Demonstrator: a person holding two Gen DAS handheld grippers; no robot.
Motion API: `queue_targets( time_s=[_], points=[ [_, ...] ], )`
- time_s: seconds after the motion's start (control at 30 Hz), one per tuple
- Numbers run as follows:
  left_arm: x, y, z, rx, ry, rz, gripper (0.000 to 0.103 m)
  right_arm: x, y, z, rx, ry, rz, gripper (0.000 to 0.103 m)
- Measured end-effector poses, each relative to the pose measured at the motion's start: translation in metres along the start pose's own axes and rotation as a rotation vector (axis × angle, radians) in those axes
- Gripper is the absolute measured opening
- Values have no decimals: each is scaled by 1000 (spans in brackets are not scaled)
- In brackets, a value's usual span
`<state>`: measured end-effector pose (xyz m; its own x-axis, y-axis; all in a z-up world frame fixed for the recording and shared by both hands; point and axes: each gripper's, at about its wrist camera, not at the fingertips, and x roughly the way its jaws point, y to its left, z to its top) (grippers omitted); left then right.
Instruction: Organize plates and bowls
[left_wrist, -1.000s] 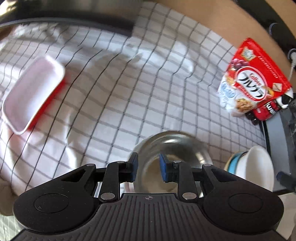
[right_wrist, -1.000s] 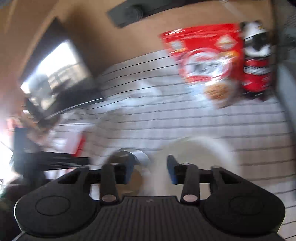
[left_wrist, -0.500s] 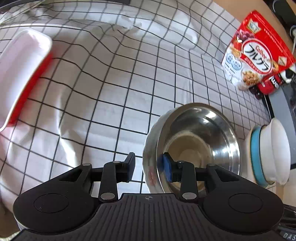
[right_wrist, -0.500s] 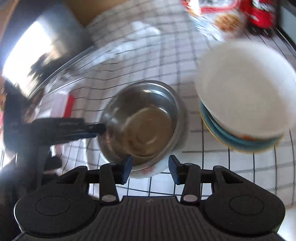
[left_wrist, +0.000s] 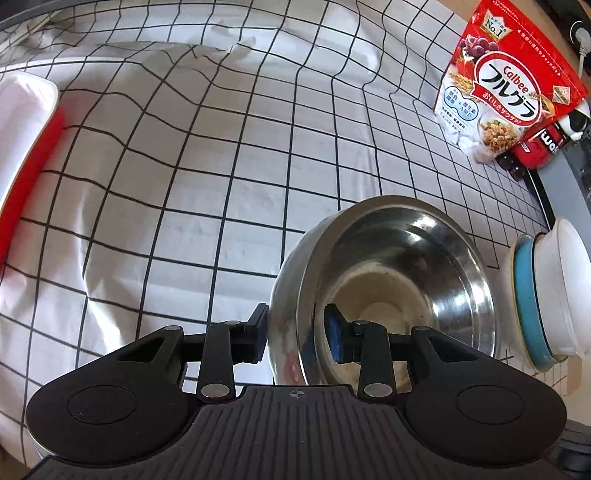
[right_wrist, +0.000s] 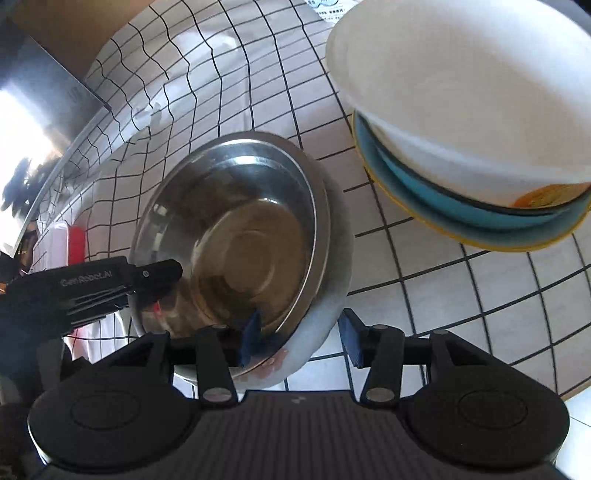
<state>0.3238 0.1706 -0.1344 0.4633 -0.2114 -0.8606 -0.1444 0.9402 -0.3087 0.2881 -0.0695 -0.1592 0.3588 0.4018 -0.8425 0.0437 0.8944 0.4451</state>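
The stainless steel bowl (left_wrist: 388, 288) sits mouth up on a white plate (right_wrist: 317, 325) on the checked tablecloth (left_wrist: 184, 166). The left gripper (left_wrist: 295, 338) straddles its rim at 6 o'clock, fingers spread, one inside and one outside. The right gripper (right_wrist: 299, 341), jaws just widened, straddles bowl and plate edge; a white bowl (right_wrist: 461, 96) on a blue plate (right_wrist: 461, 206) sits at 2 o'clock.

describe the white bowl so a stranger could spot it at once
On the checked tablecloth, look right of the steel bowl for a short stack of dishes. The white bowl sits on top of a blue plate; it alone is plain white and deep.
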Motion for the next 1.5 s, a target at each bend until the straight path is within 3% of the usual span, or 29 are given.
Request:
queue_targets(
  time_s=[0.07,0.4,0.77,0.9,1.07,1.2,1.3,1.43,1.5],
  points=[
    [1,-2,0,17,-1,6,36,4,2,-1,7,31,30,48],
    [4,0,6,39,-28,10,36,9,15,4,-39,26,0,47],
    [9,10,20,-1,-39,-27,35,11,19,13,-53,20,-4,47],
    [-10,20,25,-72,-65,-60,35,-9,20,13,-101,4,-17,47],
    [-58,14,32,-93,-173,-47,34,-50,17,13,-171,-16,36,47],
    [-83,-6,41,-93,-238,-118,34,-91,17,19,-266,-107,85,47],
    [-89,-44,44,-39,-222,-159,34,-130,7,35,-325,-233,88,47],
    [-86,-101,34,47,-151,-251,34,-168,-27,66,-347,-369,18,51],
    [-79,-126,27,80,-119,-256,34,-173,-51,82,-333,-400,-47,54]
  ],
)
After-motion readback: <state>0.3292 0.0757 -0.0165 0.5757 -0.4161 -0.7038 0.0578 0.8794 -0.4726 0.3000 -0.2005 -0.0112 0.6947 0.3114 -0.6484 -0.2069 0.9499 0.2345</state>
